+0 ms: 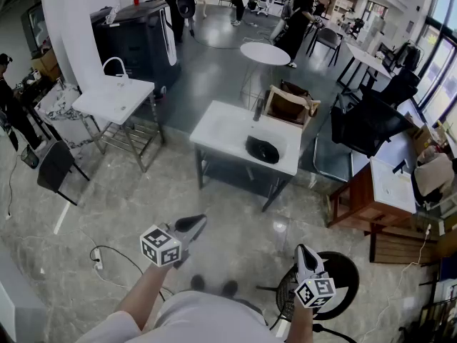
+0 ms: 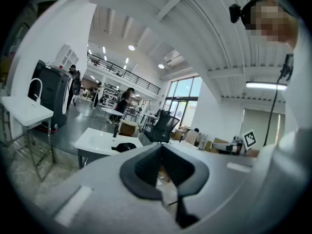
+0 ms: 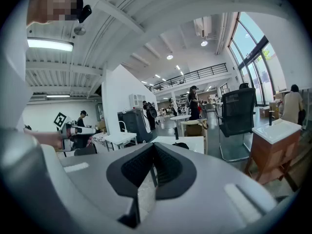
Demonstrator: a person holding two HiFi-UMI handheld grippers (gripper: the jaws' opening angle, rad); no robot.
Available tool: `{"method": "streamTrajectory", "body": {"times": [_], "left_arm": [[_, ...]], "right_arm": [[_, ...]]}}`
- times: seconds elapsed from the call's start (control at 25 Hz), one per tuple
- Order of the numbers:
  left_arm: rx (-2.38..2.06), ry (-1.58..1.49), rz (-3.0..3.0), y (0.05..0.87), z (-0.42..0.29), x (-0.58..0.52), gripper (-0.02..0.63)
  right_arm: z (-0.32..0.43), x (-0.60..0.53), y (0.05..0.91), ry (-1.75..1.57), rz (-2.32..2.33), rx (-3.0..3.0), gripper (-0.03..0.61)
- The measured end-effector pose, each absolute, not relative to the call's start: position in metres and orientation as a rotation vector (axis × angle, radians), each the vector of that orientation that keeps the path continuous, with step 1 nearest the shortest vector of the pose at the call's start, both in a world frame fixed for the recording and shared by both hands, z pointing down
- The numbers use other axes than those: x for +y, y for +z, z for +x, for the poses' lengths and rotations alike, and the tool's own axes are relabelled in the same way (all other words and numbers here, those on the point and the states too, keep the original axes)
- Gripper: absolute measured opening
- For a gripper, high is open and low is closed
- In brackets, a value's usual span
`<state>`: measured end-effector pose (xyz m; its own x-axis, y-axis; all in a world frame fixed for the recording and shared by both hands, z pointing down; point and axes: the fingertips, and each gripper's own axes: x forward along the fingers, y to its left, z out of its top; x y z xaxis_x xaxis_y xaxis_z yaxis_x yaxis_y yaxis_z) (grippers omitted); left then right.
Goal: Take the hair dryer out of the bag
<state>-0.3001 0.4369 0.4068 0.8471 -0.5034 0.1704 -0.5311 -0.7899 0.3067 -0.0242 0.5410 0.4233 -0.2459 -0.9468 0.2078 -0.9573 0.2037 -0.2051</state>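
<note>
**Tools.** Left tool [image 1: 194,224] [image 2: 162,152] and right tool [image 1: 303,252] [image 3: 153,147]: matte grey moulded bodies, tapered. Black pads w/ fine ribbed texture. White cube w/ black square markers on each. Both were clenched, pads tip to tip, nothing between them. Each was held in a bare hand, roughly level w/ a slight downward tilt.

**Task item.** Black bag [image 1: 263,149] [image 2: 126,146] [image 3: 180,145]: soft, low, rounded, matte. It lay on the bench well ahead of both tools, apart from either, slightly nearer the right tool's line. Hair dryer itself could not be made out.

**Bench.** Bench [image 1: 221,123] [image 2: 95,140] [image 3: 192,141]: white, smooth, rectangular top w/ rounded corners on a dark metal frame, set at an angle to the tools. Dark slim bottle [image 1: 258,109] stood upright at its far edge, beyond the bag. Brown carton [image 1: 291,104], open-topped, sat just past that edge.

**Floor.** Pale marble-look tiles [image 1: 128,199], veined and glossy, lay under the tools. Farther out was a dark grey polished floor. A black cable [image 1: 107,252] trailed left of the left tool.

**Room.** Large open hall, white ribbed ceiling, strip lights, tall windows on the right tool's side.
- Second white table [image 1: 114,98] w/ an arched white loop, ahead-left of the left tool.
- Round white table [image 1: 264,52], far ahead.
- Black mesh office chair [image 1: 368,123], ahead-right.
- Wooden cabinet [image 1: 371,199] w/ white top, right of the right tool.
- Several people stood in the far background.
</note>
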Motion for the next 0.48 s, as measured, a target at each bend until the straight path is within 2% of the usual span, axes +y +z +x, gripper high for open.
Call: {"method": "streamTrajectory", "body": {"times": [0.48], "left_arm": [[-0.795,0.113,2.675,0.4064,-0.2991,0.4369,-0.002]], "right_arm": [[-0.0201,0.5402,0.4209,0.442,1.903,-2.412,0.005]]}}
